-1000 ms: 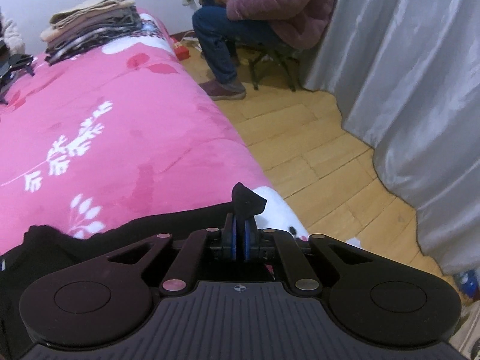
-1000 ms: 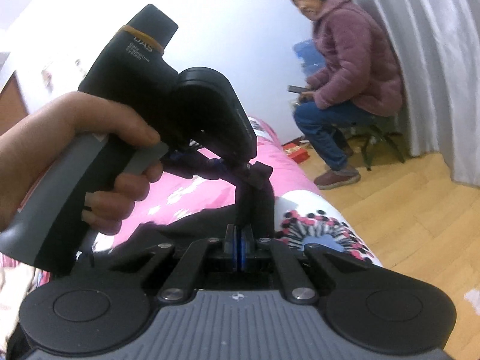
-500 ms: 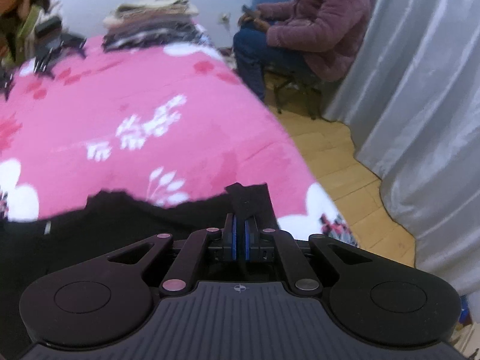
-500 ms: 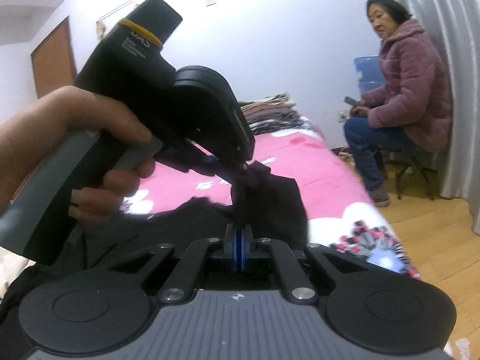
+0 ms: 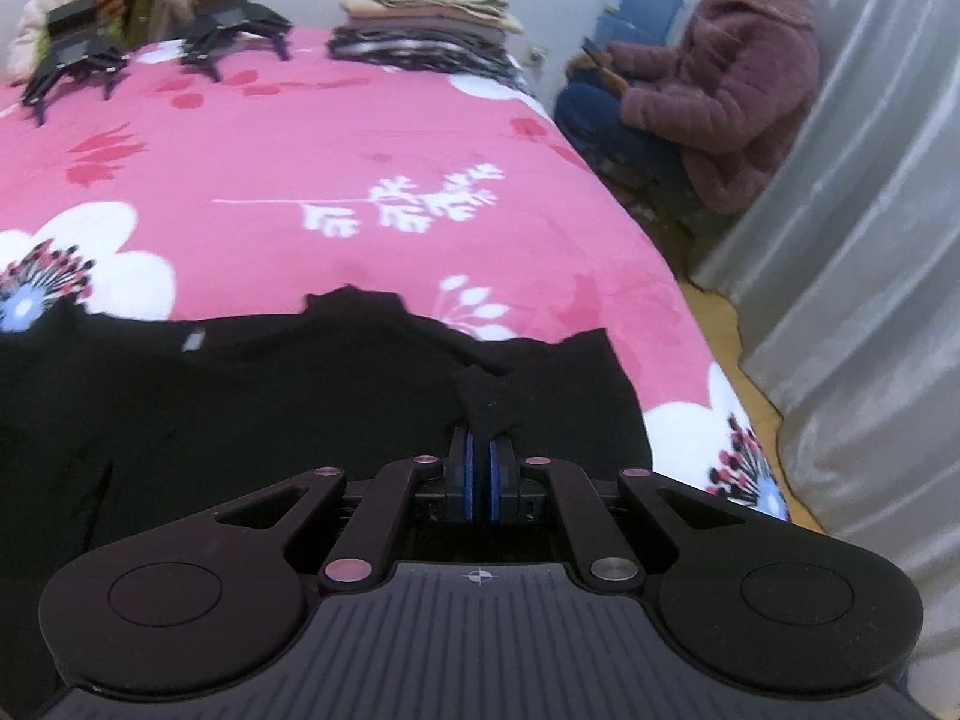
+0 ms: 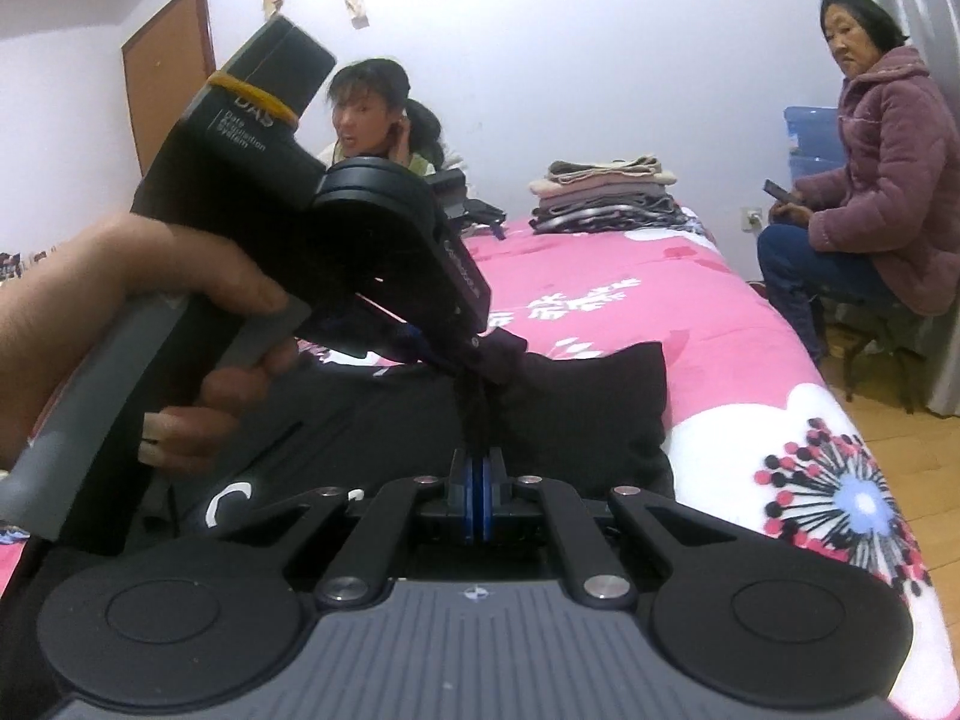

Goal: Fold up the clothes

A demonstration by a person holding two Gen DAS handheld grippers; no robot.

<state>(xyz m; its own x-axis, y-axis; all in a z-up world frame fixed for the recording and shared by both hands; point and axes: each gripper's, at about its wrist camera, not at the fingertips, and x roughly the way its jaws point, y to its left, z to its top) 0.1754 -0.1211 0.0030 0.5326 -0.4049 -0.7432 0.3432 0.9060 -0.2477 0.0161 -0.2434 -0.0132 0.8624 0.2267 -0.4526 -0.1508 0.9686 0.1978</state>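
Left gripper (image 5: 478, 450) clamped on pinch of black garment (image 5: 240, 396). Right gripper (image 6: 478, 468) likewise pinching same garment. Garment spreads ahead of both fingertips over pink bedspread (image 5: 300, 150); folded stack (image 5: 420, 24) far beyond.

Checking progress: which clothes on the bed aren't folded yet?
The black garment spread at the near edge, pinched by both grippers; the far stack is already folded.

The left claw's body (image 6: 252, 138) reads "DAS Data Acquisition System".
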